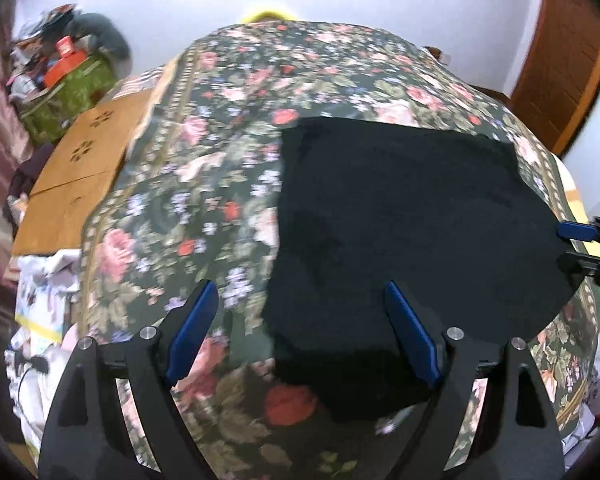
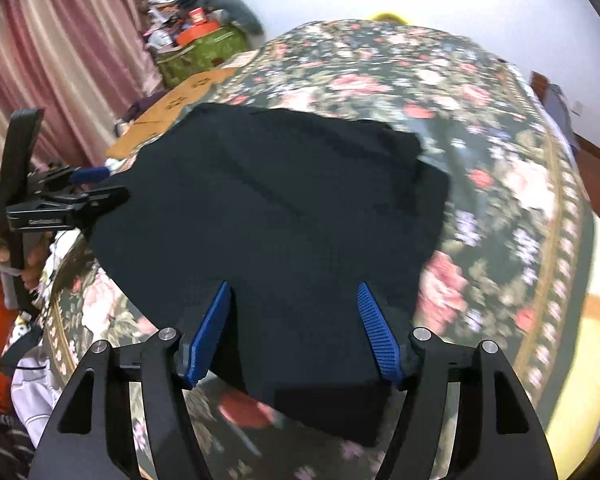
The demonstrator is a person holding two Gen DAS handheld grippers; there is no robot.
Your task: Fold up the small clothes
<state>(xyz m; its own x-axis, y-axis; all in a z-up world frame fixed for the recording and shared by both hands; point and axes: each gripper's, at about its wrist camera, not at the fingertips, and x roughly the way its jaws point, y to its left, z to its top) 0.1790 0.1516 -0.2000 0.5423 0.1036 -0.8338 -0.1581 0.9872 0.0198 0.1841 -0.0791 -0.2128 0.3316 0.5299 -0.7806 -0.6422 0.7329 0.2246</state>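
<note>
A black garment (image 1: 400, 224) lies spread flat on a dark floral bedspread (image 1: 204, 184). It also shows in the right wrist view (image 2: 284, 216). My left gripper (image 1: 300, 320) is open and empty, hovering over the garment's near left edge. My right gripper (image 2: 294, 320) is open and empty, over the garment's near edge. The right gripper's tips (image 1: 576, 246) show at the garment's right side in the left wrist view. The left gripper (image 2: 100, 192) shows at the garment's left corner in the right wrist view.
A brown cardboard sheet (image 1: 76, 172) lies at the bed's far left. A green box with clutter (image 1: 72, 84) stands behind it. Pink curtains (image 2: 60, 60) hang on the left. A wooden door (image 1: 560, 68) stands at the right. White clothes (image 1: 40, 320) lie beside the bed.
</note>
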